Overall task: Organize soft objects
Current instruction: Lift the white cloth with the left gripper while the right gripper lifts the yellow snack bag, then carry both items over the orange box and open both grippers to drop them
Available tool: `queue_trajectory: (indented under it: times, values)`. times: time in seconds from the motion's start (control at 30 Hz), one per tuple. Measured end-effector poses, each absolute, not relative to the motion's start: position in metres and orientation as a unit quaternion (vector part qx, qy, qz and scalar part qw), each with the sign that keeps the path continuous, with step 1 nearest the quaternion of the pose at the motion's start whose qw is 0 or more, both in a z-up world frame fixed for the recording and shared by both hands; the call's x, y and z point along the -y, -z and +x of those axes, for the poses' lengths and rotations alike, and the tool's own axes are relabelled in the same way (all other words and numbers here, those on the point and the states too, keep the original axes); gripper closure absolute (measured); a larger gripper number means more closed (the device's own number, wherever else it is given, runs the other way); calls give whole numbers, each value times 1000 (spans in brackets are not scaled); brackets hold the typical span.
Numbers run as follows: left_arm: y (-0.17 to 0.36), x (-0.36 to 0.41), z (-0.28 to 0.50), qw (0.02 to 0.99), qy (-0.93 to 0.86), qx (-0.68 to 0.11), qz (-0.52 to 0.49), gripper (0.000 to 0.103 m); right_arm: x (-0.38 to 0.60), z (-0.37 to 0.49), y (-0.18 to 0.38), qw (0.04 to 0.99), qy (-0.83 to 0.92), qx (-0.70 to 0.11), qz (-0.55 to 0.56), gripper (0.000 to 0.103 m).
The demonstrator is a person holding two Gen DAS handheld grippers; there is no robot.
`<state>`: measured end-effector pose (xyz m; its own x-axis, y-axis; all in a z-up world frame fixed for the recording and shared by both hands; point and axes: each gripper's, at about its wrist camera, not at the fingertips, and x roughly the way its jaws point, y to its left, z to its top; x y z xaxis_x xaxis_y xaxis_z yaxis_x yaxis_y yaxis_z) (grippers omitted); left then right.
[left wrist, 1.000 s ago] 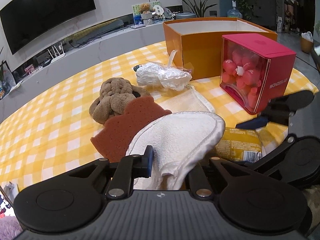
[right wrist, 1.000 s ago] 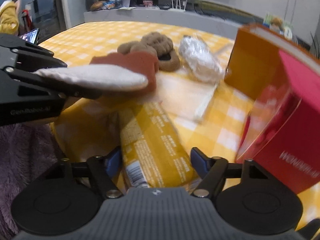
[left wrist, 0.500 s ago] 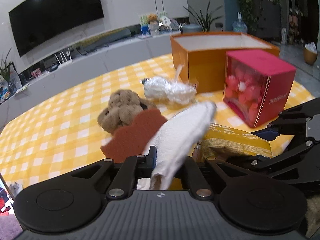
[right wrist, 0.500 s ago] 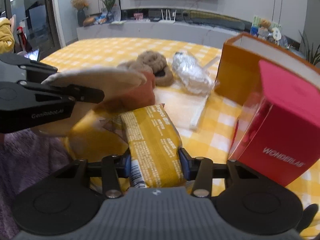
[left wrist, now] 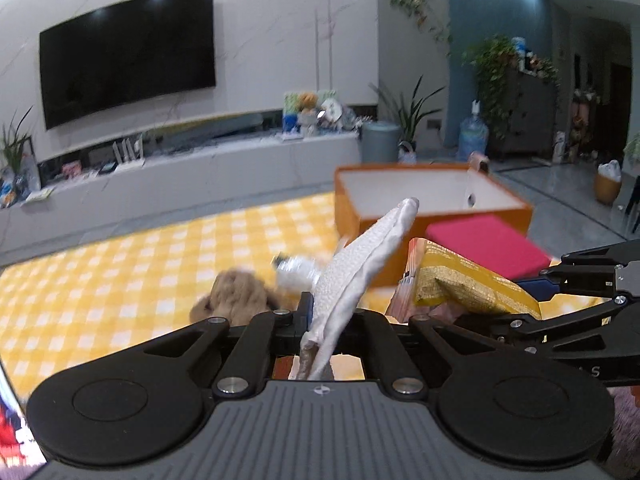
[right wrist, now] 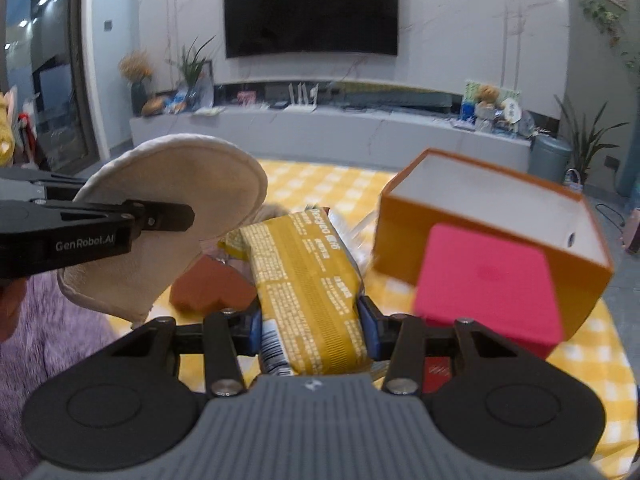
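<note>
Pinching the white mitt [left wrist: 360, 264] tight, the left tool [left wrist: 326, 320] holds it up; the right tool [right wrist: 310, 320] squeezes the yellow packet [right wrist: 308, 280]; the orange box [right wrist: 496, 216] sits at two o'clock on the worktop [left wrist: 120, 272].

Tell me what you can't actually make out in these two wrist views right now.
- Brown knotted toy: blurred in the left wrist view, its lower part behind the left gripper.
- Silver wrapped bundle: blurred, partly behind the white mitt.
- Pink box: only its top is clear in the right wrist view; contents unseen.
- Orange box: floor hidden by its walls.
</note>
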<state>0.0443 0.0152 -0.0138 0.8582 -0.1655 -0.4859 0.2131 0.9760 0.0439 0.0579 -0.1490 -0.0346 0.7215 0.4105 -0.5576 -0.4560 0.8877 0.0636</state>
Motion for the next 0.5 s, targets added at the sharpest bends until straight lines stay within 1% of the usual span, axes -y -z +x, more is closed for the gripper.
queue_trajectory:
  times: [0.27, 0.5]
  values:
    - [-22, 18, 81, 965, 148, -212, 46, 97, 192, 83, -4, 940, -198, -277, -30, 57]
    - [-37, 45, 130, 959, 193, -207, 26, 97, 224, 122, -23, 943, -178, -278, -43, 57]
